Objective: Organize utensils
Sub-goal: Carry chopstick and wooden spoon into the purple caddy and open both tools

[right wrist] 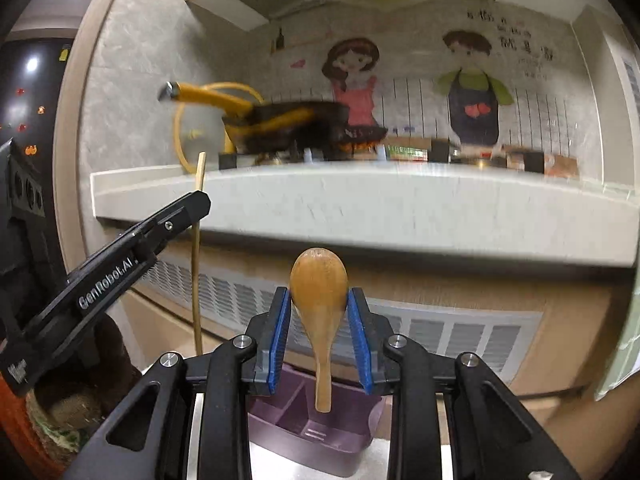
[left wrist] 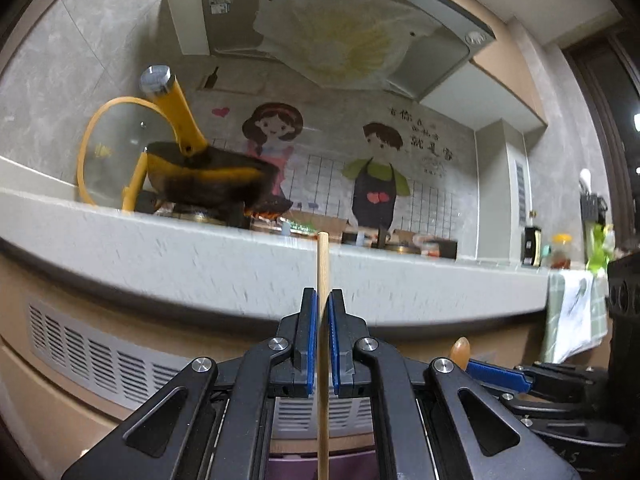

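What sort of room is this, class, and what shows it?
Most likely a home kitchen: a yellow-handled pan sits on a stove, a range hood hangs above it, and a long stone counter runs across.

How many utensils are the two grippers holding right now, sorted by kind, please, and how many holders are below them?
Wooden chopstick, in the left gripper: 1
Wooden spoon, in the right gripper: 1
Purple utensil holder: 1
Total: 3
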The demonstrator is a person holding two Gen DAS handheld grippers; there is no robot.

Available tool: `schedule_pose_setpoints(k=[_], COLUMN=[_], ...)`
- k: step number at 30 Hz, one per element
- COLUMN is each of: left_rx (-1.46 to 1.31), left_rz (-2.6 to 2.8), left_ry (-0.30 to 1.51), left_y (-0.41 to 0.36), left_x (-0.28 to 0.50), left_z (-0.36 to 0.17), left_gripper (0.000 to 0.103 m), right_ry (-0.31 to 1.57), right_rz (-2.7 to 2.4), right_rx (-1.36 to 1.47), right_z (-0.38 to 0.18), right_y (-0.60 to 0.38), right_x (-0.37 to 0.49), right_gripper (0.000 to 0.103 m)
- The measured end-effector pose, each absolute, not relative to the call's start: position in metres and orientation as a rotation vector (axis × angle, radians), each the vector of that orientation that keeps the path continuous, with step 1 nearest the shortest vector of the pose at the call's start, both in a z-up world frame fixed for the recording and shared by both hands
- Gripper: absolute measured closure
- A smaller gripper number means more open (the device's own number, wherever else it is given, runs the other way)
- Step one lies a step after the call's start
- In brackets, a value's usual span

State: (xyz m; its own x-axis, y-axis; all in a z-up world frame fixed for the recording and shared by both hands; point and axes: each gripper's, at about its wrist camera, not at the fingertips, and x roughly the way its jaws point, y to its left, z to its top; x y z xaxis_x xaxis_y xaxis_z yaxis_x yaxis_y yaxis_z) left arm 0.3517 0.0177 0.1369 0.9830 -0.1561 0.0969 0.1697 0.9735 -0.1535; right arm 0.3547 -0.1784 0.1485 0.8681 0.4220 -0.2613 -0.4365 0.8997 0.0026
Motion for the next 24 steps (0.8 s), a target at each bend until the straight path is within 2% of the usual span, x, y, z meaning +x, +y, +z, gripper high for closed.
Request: schedule_pose_setpoints(k=[12,14,16,24], left_rx=[-0.107,-0.074,-0.063,-0.120], left_rz=[-0.139,-0.168,-0.198,-0.168], left_ry=[-0.105,-0.050,0.010,0.246], left_y=[0.007,0.005,0.007,0.038], left_x=[0.380,0.378,0.374,0.344], left_z=[0.086,0.081,0.082,0.111], left_gripper=[0.095,0.083,0.059,0.053], right_ry=[0.321,0.386,0.465,0.434], right_rz=[0.422,0.456,0.474,0.391], right_rx=[-0.072,-0.067,-0.056,-0.080], right_z=[0.099,0.093,0.084,0.110], right_y=[-0.180,-0.181,-0.183,-0.201], right_x=[0.382,0.388,0.392,0.343], right_gripper=[0.076,0.075,0.075,0.075])
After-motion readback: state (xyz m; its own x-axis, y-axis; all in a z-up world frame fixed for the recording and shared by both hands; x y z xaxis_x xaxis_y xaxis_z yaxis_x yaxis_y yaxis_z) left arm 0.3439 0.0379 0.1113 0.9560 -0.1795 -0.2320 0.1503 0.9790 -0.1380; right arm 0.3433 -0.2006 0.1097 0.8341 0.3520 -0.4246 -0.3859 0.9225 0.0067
